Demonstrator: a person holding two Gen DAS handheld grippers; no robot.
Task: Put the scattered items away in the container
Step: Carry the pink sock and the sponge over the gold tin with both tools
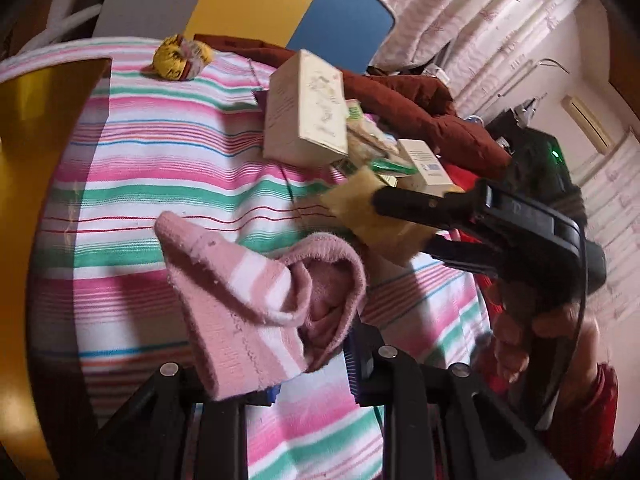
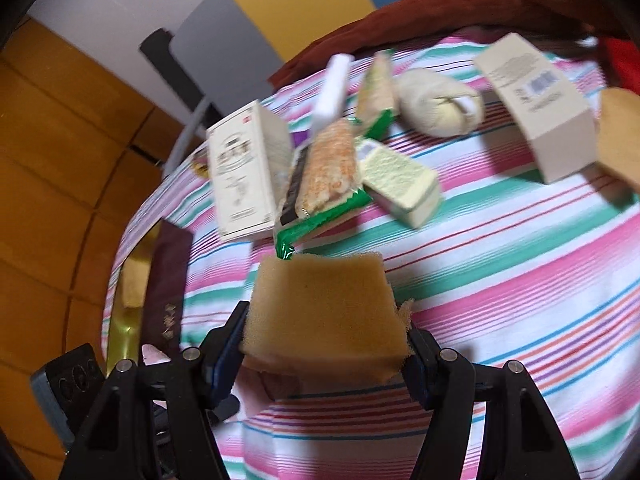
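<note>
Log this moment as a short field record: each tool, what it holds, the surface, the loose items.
left tool: shut on pink striped sock
right tool: shut on yellow sponge
surface: striped cloth
loose items: cream sock roll, boxes, green snack packet
container: gold box, at left

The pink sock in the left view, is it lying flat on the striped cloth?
No. The pink sock hangs pinched in the left gripper, lifted above the striped cloth.
</note>
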